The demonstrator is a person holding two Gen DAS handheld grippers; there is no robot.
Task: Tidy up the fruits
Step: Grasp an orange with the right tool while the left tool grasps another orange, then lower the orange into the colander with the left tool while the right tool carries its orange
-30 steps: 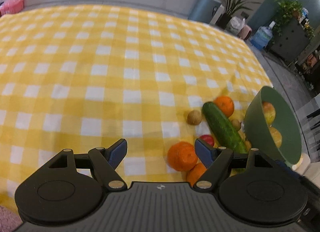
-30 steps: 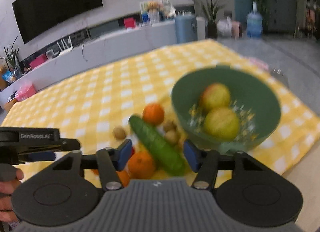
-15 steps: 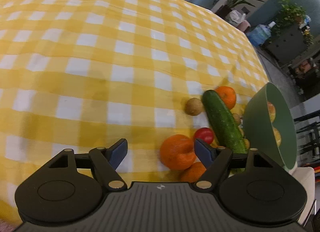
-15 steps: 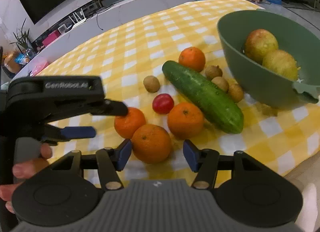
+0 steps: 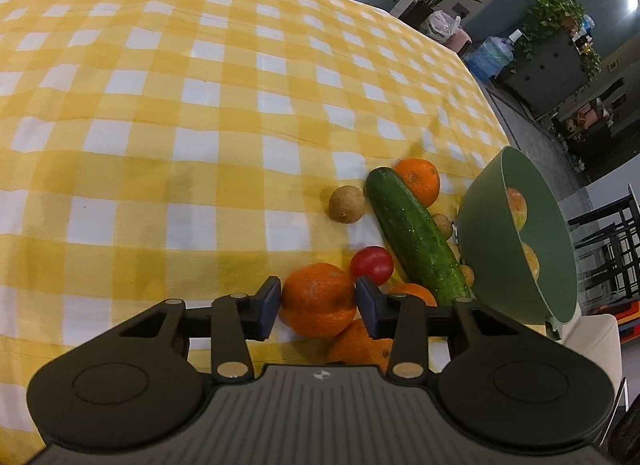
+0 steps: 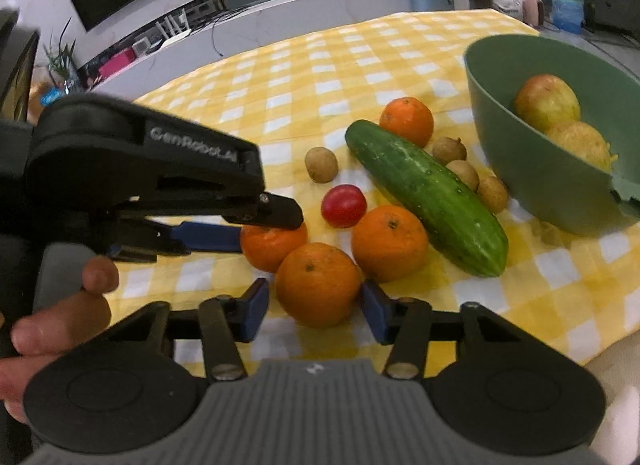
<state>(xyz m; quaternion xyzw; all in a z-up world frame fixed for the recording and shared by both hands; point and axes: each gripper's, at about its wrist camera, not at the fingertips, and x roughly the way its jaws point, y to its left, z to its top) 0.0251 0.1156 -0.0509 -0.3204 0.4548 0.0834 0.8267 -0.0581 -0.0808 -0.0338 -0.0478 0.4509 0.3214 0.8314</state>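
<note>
Several oranges, a cucumber (image 6: 424, 197), a cherry tomato (image 6: 344, 205) and small brown fruits (image 6: 321, 164) lie on a yellow checked cloth. Beside them stands a green bowl (image 6: 532, 169) holding two yellowish apples (image 6: 546, 103). My left gripper (image 5: 318, 307) is closing, and both pads touch the leftmost orange (image 5: 316, 297). In the right wrist view the left gripper (image 6: 264, 229) reaches in from the left over that orange (image 6: 276, 247). My right gripper (image 6: 314, 311) is closing too, around the nearest orange (image 6: 318, 281), with a thin gap at its left pad.
A third orange (image 6: 390, 243) touches the cucumber's near end, and a fourth (image 6: 406, 121) lies beyond it. The cloth's front edge (image 6: 592, 349) runs close at the lower right. A person's fingers (image 6: 60, 317) hold the left gripper's handle. A low white counter (image 6: 280, 13) stands behind the table.
Both grippers came down toward the fruit pile. The left jaws narrowed sharply from wide apart onto the leftmost orange. The right jaws drew in a little around the nearest orange.
</note>
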